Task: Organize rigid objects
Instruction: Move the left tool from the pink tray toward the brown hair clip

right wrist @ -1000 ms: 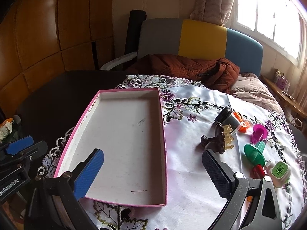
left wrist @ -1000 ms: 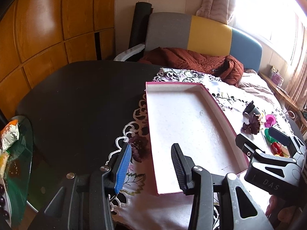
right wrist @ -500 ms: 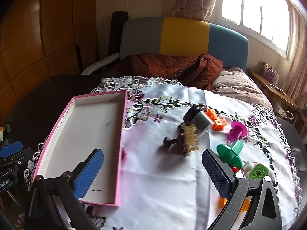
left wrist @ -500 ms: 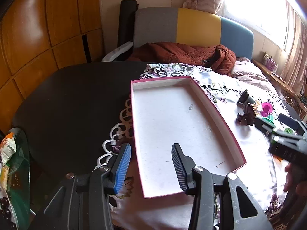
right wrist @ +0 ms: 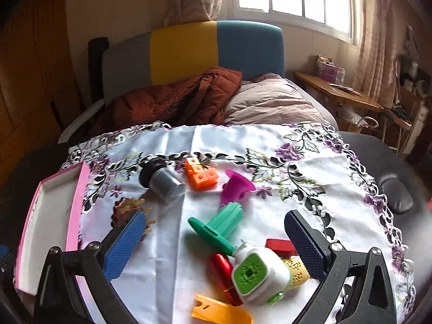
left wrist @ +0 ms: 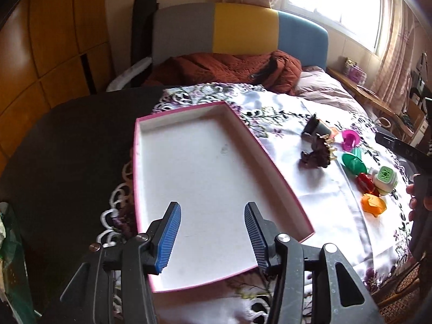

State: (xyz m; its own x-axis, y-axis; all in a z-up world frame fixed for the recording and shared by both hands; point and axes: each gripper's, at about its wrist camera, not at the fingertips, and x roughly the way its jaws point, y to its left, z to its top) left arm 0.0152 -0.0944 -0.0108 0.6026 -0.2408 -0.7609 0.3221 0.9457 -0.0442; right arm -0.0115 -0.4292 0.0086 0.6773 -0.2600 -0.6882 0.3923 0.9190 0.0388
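Note:
A white tray with a pink rim (left wrist: 183, 108) lies on the embroidered cloth (right wrist: 243, 140); nothing is in it. My left gripper (left wrist: 212, 214) hovers over the tray's near end, its jaws opening with nothing between them. To the right lie several toys: a grey cylinder (right wrist: 162, 182), orange blocks (right wrist: 201, 175), a magenta piece (right wrist: 236, 186), a green flanged piece (right wrist: 218, 229), a white and green cube (right wrist: 256, 275), red pieces (right wrist: 222, 267) and a brown hair claw (right wrist: 127, 210). My right gripper (right wrist: 214, 220) hangs wide open above this cluster and touches none of it.
The cloth covers part of a black table (left wrist: 67, 148). Behind it stands a grey, yellow and blue seat (right wrist: 189, 51) with a rust jacket (right wrist: 175, 100) and a pillow. A dark oval object (right wrist: 397, 194) rests at the right. A wooden side table (right wrist: 337, 91) stands by the window.
My right gripper has swung right, from over the tray to over the toy cluster. My left gripper has shifted right over the tray and its jaws have widened.

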